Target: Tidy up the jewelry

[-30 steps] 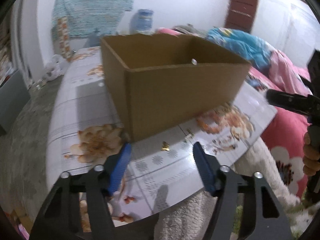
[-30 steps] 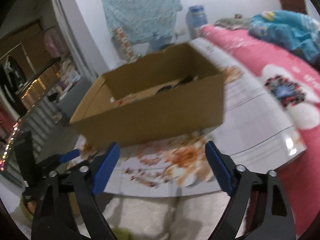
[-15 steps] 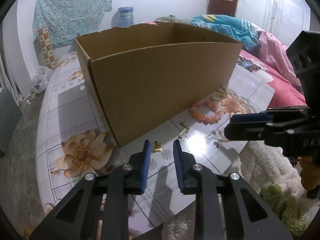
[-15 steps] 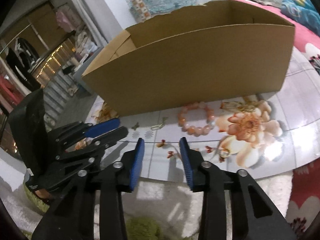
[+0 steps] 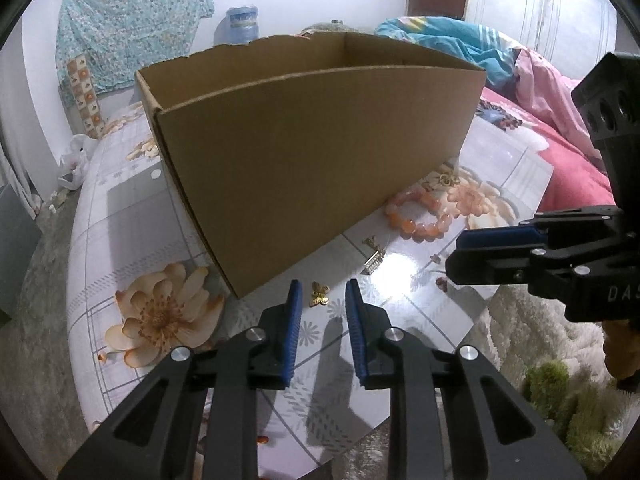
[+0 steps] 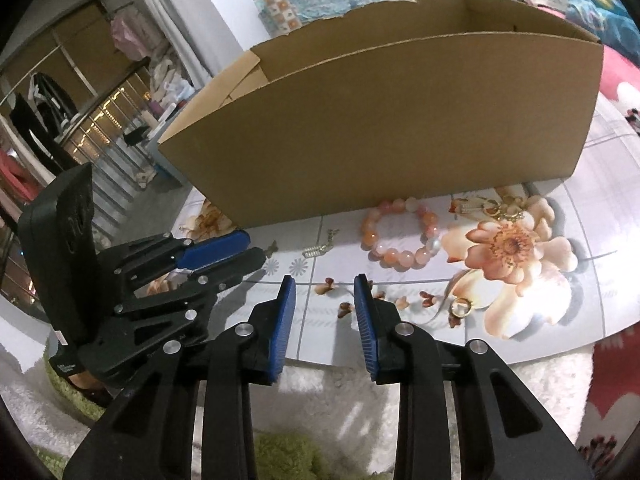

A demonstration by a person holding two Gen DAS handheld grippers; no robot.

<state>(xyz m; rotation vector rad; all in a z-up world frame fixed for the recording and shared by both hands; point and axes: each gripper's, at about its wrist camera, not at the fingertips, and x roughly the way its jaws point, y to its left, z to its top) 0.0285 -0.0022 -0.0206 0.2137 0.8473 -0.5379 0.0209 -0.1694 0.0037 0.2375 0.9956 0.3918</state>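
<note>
Left gripper (image 5: 320, 298) points down at the near edge of the table (image 5: 120, 216), jaws narrowed to a small gap, nothing held. Gold butterfly charm (image 5: 319, 294) lies on the table in line with that gap, just past the fingertips; pads not touching it. Jaws have just been closing, nothing gripped between them.

Right gripper (image 6: 325, 294) also angled down at the near edge, jaws part open with a slightly wider gap, empty. They have just been closing too. Only printed petals on the table between its tips.

Cardboard box (image 5: 312, 152) stands open-topped in the middle of the table, behind all the jewelry. Inside not visible.

Orange bead bracelet (image 6: 400, 238) lies flat just in front of the box's front wall, right of centre. Small silver clasp piece (image 6: 318, 249) lies left of the bracelet, between it and the butterfly charm. Gold ring (image 6: 460, 306) sits nearer the near edge, right of the right gripper, on the big flower print. A small cluster of gold pieces (image 6: 502, 208) lies by the box's front right corner; too small to tell what they are.

In the left wrist view the right gripper comes in from the right side, over the near right part of the table. Fluffy rug (image 5: 540, 340) below the near edge.
</note>
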